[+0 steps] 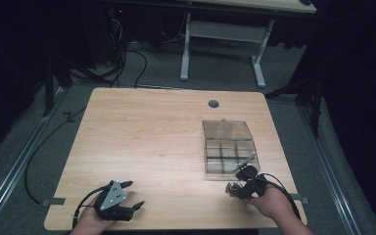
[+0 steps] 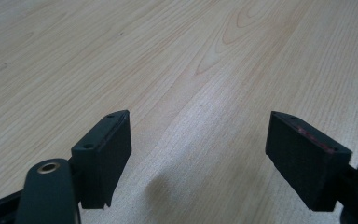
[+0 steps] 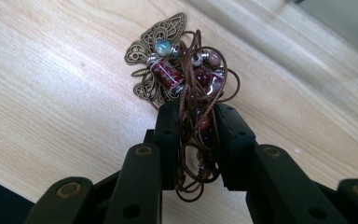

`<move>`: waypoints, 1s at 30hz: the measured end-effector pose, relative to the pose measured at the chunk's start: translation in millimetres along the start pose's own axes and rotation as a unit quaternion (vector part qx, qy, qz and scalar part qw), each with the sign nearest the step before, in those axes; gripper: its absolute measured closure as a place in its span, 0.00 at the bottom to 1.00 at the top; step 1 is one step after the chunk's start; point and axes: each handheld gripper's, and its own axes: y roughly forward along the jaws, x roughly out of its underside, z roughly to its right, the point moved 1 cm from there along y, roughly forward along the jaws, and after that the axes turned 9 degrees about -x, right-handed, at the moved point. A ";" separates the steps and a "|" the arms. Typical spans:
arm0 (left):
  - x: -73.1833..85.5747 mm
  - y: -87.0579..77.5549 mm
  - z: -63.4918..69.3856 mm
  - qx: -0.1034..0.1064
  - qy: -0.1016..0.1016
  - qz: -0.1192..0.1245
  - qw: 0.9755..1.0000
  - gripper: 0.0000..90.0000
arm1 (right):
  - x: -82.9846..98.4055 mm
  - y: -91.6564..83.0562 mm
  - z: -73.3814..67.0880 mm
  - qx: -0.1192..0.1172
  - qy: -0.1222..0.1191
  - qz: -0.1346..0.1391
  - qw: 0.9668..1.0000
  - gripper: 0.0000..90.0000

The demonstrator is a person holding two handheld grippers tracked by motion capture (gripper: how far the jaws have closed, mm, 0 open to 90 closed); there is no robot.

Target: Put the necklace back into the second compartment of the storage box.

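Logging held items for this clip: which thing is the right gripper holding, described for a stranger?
On the wooden table, look just in front of the clear compartment box. There the right gripper pinches a tangled brown-cord bracelet, marked by its bronze filigree butterfly charm and red beads.

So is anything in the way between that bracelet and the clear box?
Nothing visible. The right gripper is clamped on the bracelet beside the box, whose lid stands open; only bare table lies between.

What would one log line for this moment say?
right gripper: shut on beaded cord bracelet | left gripper: open, nothing between jaws | compartment box: lid open, on table
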 end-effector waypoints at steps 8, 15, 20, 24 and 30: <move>0.0 0.0 0.0 0.001 0.000 0.000 1.000 0.26 | -7.2 1.7 -0.7 -0.016 0.015 0.004 1.000 0.61; 0.1 -0.2 -0.1 0.001 0.000 0.000 1.000 0.26 | -11.3 3.3 -1.1 -0.003 -0.005 -0.001 1.000 0.80; 0.1 -0.2 -0.1 0.001 0.000 0.000 1.000 0.26 | -10.6 -3.0 -3.8 0.003 -0.018 0.009 1.000 0.90; 0.1 -0.1 -0.1 0.001 0.000 0.000 1.000 0.26 | -9.7 -7.4 -4.6 0.000 -0.019 0.013 1.000 0.90; 0.0 -0.1 0.0 0.001 0.000 0.000 1.000 0.26 | -6.7 -14.5 -5.1 -0.004 -0.020 0.022 1.000 0.90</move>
